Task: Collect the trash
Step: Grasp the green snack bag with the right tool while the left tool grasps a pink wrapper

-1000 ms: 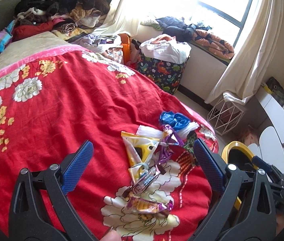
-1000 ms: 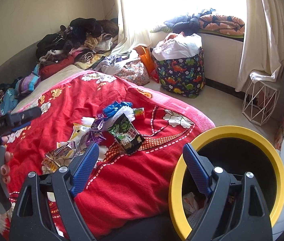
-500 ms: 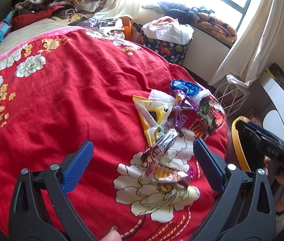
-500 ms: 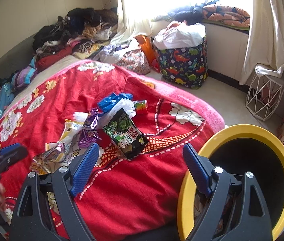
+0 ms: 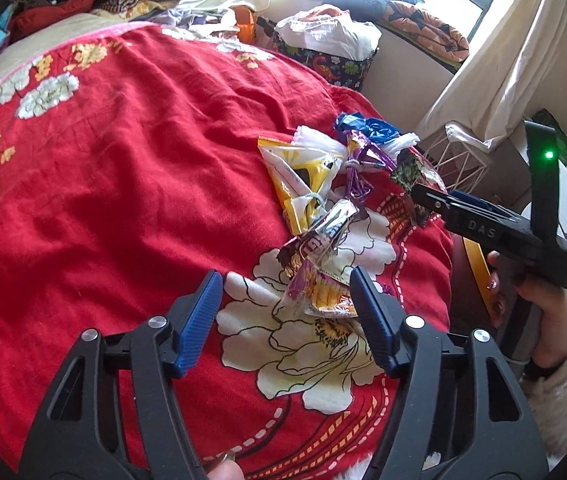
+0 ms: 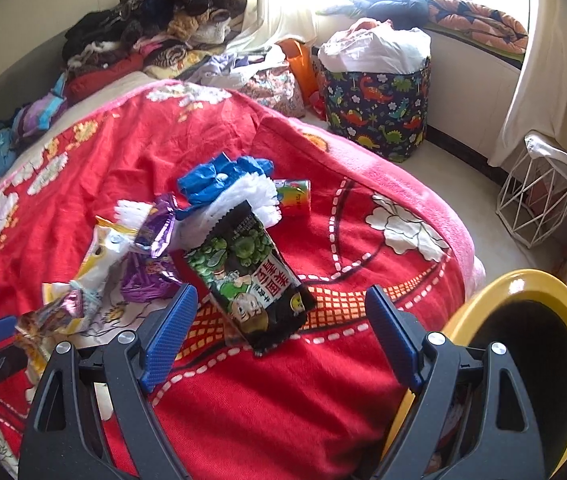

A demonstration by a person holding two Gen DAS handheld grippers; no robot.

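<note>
Two left fingers (image 5: 367, 312) flank the crumpled wrapper (image 5: 323, 296), closing, apart.

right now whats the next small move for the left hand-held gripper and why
Probably ease the left hand-held gripper a little further down and forward, then finish closing. Its jaws have just been closing, yet the crumpled wrapper lies at the right fingertip, not yet pressed between the pads, so a grab now would likely slip.

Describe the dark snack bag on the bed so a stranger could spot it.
On the red floral blanket, find the wrapper pile by the yellow-rimmed bin. The dark snack bag lies flat at the pile's bin side. It alone is black, printed with green peas and red characters.
</note>
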